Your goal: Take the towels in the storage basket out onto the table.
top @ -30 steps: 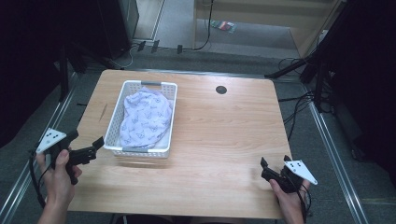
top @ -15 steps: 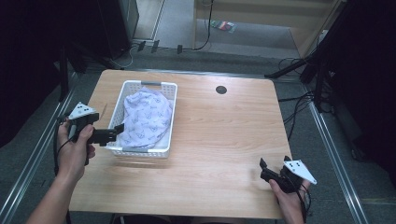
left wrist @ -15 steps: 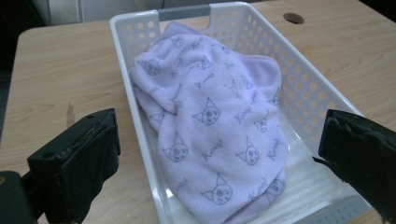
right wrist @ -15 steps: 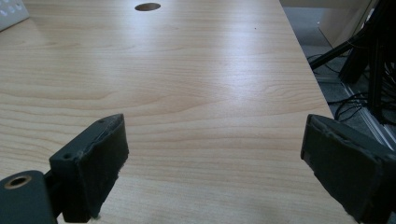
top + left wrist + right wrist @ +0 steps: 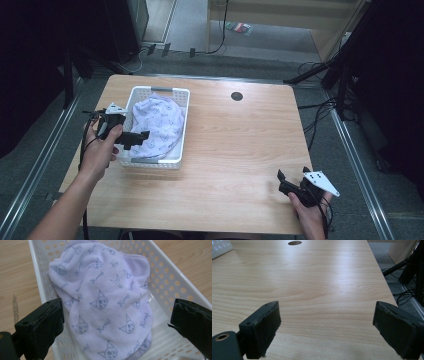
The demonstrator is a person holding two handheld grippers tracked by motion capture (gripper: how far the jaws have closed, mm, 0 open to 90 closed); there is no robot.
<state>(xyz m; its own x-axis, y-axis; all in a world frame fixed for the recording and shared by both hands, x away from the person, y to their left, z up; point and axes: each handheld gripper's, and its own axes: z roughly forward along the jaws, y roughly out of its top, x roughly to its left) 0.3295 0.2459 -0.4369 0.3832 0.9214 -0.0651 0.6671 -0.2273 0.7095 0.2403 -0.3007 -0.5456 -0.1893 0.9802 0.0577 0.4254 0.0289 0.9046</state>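
The left gripper's [image 5: 142, 136] fingers [image 5: 41, 327] are gaping wide above the cloth [image 5: 105, 302], which is lying in the basket [image 5: 177, 125] near the table's [image 5: 240, 150] far-left corner. The right gripper [image 5: 284, 181], fingers likewise spread and holding nothing, is resting at the near-right corner.

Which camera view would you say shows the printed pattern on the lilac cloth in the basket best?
The left gripper view: the lilac cloth lies close between open jaws, its cat-face print sharp. The high view shows it small, bunched in the white basket. The right gripper view faces bare table.

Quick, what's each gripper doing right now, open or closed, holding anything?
Left gripper: open, over the cloth in the basket, holding nothing.
Right gripper: open, empty, above the table.
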